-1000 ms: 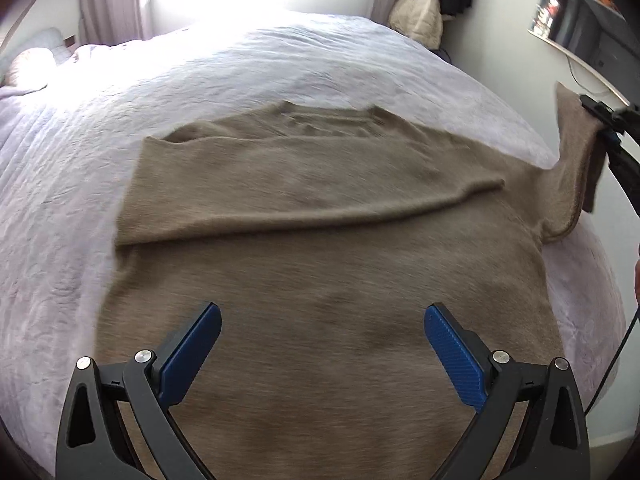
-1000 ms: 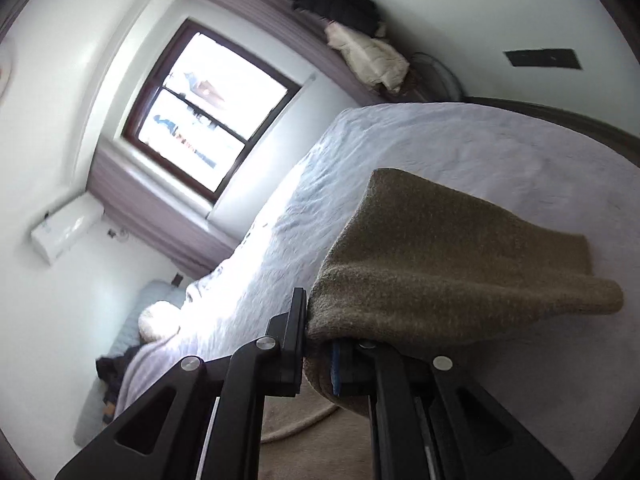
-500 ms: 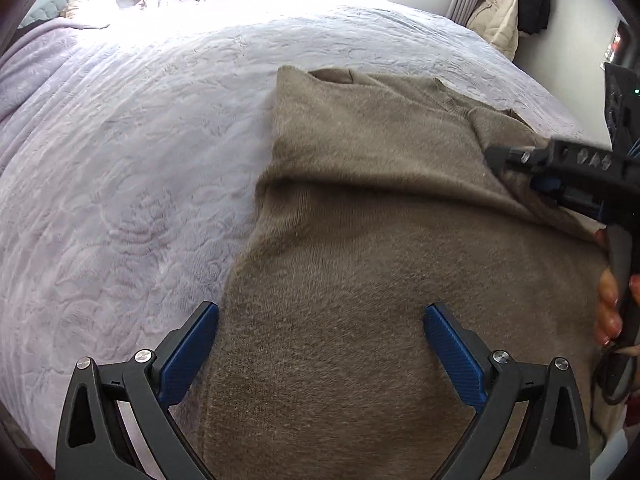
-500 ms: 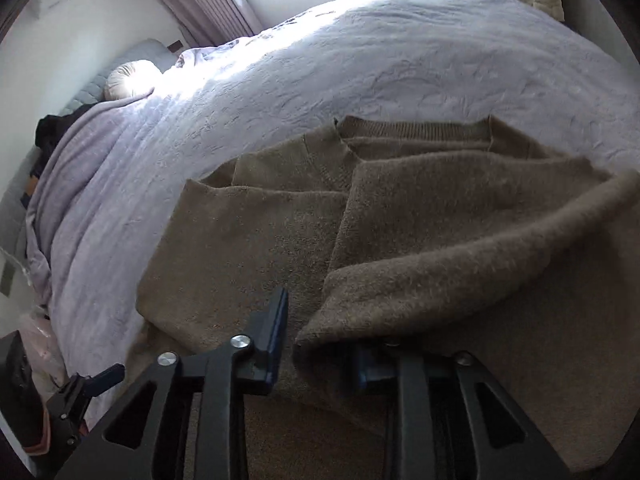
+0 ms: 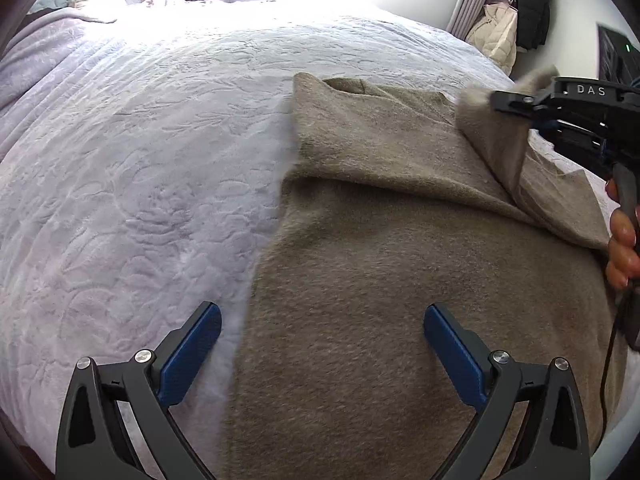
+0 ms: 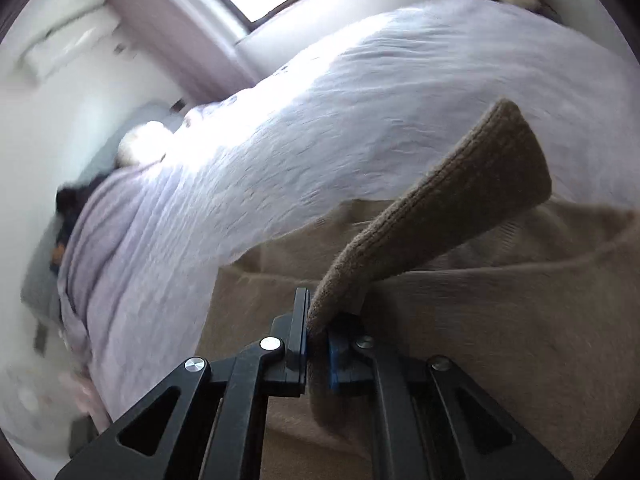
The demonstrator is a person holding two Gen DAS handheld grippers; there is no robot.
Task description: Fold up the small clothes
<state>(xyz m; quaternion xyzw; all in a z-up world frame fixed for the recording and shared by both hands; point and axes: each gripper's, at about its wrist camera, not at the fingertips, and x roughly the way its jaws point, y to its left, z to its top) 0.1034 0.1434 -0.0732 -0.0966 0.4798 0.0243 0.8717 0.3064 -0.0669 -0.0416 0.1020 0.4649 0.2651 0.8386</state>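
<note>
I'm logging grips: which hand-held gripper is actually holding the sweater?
The right hand-held gripper: its jaws are clamped on the brown sweater's sleeve, lifting it. The left hand-held gripper hangs wide open over the sweater's body, gripping nothing.

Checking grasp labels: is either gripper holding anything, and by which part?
Right gripper is clamped on the brown sweater at its sleeve edge near the cuff. Left gripper is open, holding nothing.

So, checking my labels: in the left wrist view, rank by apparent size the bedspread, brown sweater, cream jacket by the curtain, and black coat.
1. bedspread and brown sweater: alike, and the sweater is nearer, so unranked.
2. cream jacket and black coat: alike, both far off.
</note>
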